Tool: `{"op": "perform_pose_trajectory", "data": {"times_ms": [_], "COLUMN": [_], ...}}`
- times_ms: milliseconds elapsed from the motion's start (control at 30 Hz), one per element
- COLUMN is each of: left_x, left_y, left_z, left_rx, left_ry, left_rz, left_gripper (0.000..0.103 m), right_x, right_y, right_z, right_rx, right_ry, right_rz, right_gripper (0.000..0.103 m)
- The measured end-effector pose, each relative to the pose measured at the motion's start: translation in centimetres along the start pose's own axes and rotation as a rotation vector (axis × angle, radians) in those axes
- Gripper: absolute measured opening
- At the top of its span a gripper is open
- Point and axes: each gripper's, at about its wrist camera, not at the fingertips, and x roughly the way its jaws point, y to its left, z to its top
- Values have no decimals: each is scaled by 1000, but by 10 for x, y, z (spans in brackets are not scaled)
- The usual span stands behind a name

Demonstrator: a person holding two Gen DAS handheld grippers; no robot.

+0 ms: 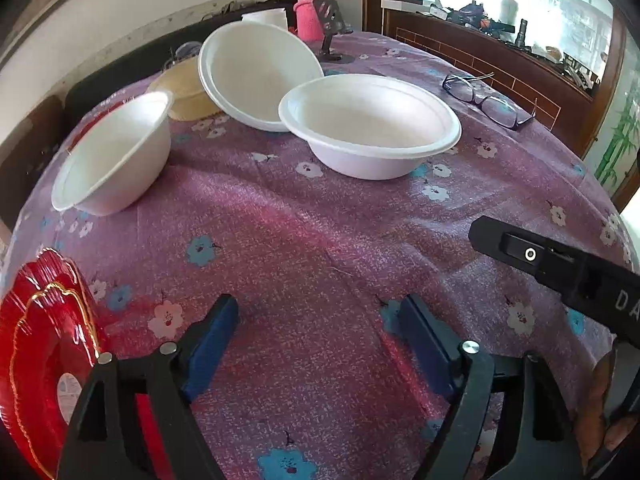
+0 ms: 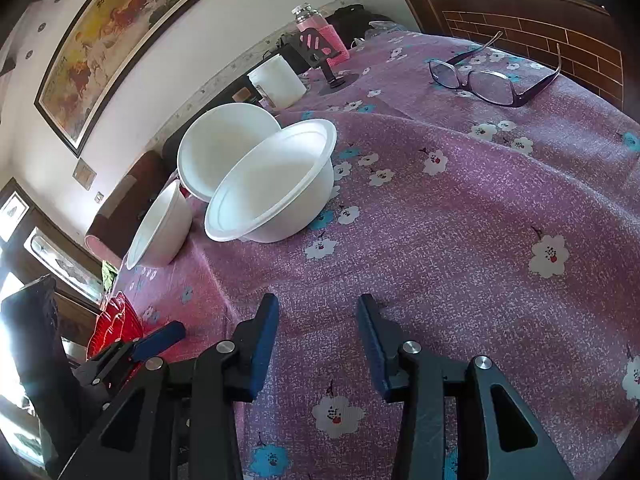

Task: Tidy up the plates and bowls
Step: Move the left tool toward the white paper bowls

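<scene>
A round table is covered with a purple flowered cloth [image 1: 320, 240], rumpled into ridges, and a framed painting [image 2: 108, 44] hangs on the wall behind. Places are given from the nearest white bowl [image 1: 370, 124].

Far to its left, at the table's near edge, a stack of red plates [image 1: 40, 360] is seen — glossy, scalloped, gold-rimmed, part hidden by the left gripper [image 1: 316, 344], whose jaws stand wide apart over bare cloth with nothing between them. Left of the landmark a second white bowl [image 1: 116, 152] is tipped on its side. Just behind it, touching or nearly so, a third bowl [image 1: 256, 68] leans on a tan bowl [image 1: 184, 88]. All three look thin, light and matte, like foam.

To the right, spectacles [image 1: 484, 100] lie unfolded. The right gripper [image 2: 318, 340] is held part-open, empty.

The bowls could be crushed by a hard squeeze, or skid away on the ridged cloth — the leaning one is likely to topple if nudged. The plates could be pushed off the edge.
</scene>
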Motion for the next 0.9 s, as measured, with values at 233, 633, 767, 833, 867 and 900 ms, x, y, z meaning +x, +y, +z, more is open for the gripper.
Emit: {"op": "perform_pose_trajectory", "data": {"times_ms": [233,633,767,833,867,900], "left_x": [4,8,9,8,8,8], "left_y": [-1,-7,-8,-8,-8,-8], "left_z": [2,3,3,2,2,2], "left_rx": [7,42,44,46,49,52], "left_ry": [18,47,50,51,53,53], "left_rz": [-17,-47,-47,-50,-53,-56], "left_gripper": [92,103,103,103,103,103], "right_x": [1,2,2,3,4,4], "right_y": [4,4,6,8,9,9], "right_z": [0,1,1,1,1,1], "right_rx": [-21,-26,-35,-44,-48,-50], "right_ry": [10,14,18,24,26,27], "right_rz": [21,22,20,22,21,20], "right_gripper": [58,59,60,63,63,64]}}
